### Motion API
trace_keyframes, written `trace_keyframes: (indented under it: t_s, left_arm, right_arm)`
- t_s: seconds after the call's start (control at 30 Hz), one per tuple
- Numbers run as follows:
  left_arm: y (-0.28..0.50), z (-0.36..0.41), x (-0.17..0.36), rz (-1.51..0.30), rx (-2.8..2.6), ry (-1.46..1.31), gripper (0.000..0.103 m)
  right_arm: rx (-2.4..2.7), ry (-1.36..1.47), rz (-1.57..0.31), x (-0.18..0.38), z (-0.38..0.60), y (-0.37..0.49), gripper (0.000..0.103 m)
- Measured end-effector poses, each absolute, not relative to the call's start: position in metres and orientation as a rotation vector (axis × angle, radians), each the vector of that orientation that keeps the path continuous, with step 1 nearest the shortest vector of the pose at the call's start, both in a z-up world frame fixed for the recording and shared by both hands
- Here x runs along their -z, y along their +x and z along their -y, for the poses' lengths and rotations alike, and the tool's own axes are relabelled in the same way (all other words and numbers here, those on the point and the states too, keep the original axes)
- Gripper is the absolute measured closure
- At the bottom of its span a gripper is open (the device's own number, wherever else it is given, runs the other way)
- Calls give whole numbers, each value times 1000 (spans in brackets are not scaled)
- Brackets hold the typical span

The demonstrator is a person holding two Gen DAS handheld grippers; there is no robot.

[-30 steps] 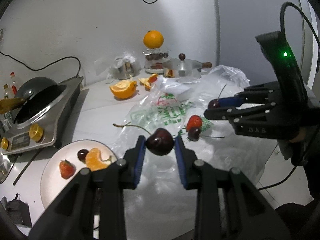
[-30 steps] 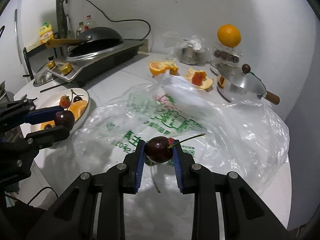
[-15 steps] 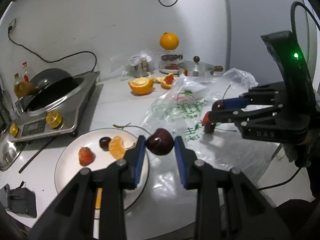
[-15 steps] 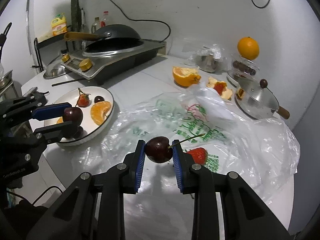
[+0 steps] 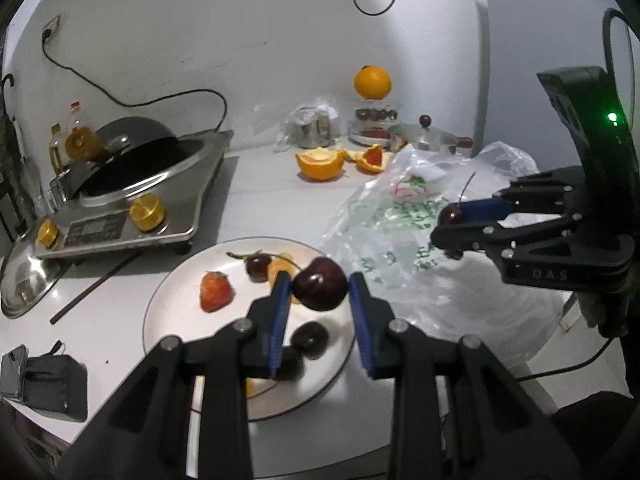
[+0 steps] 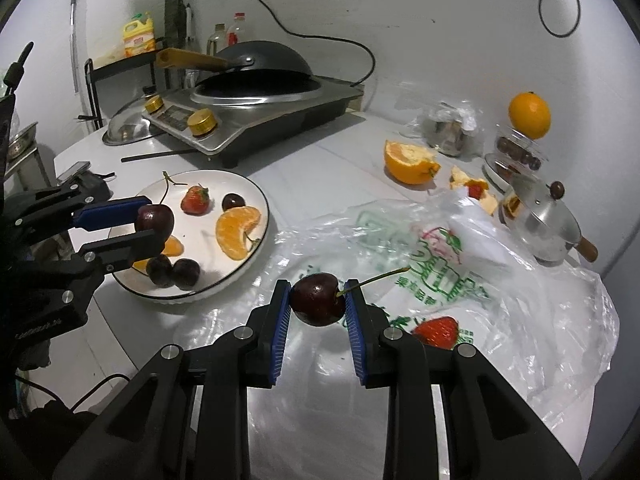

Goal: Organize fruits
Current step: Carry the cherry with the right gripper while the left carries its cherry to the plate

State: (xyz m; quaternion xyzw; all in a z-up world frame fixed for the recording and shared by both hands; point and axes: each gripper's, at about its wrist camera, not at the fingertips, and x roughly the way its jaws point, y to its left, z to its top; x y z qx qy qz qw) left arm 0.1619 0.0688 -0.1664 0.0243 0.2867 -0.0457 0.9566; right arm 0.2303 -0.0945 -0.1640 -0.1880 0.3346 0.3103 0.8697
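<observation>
My left gripper (image 5: 319, 292) is shut on a dark cherry (image 5: 320, 289) and holds it above the white plate (image 5: 168, 312). The plate holds a strawberry (image 5: 216, 297), orange segments (image 6: 239, 231) and several cherries (image 6: 173, 271). My right gripper (image 6: 317, 300) is shut on a second dark cherry (image 6: 318, 299) with a stem, held above the plastic bag (image 6: 500, 280), right of the plate. A strawberry (image 6: 437, 331) lies on the bag. The left gripper also shows in the right wrist view (image 6: 150, 226).
An induction cooker with a wok (image 6: 256, 96) stands behind the plate. A cut orange (image 6: 408, 162), peel pieces, a small pot (image 6: 540, 224), jars and a whole orange (image 6: 529, 115) line the back right. A metal lid (image 5: 28, 272) and a black pouch (image 5: 52, 384) lie at left.
Both grippers have moved left with their cherries. The left cherry is now over the plate; the right cherry is over the bag's left part, nearer the plate.
</observation>
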Motion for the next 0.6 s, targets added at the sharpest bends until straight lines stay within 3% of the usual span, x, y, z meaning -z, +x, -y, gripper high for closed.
trace_keyframes:
  t_s: [0.6]
  left_arm:
    - [184, -90, 192, -645, 52, 15, 73]
  right_arm:
    - [-682, -414, -717, 173, 76, 237, 74]
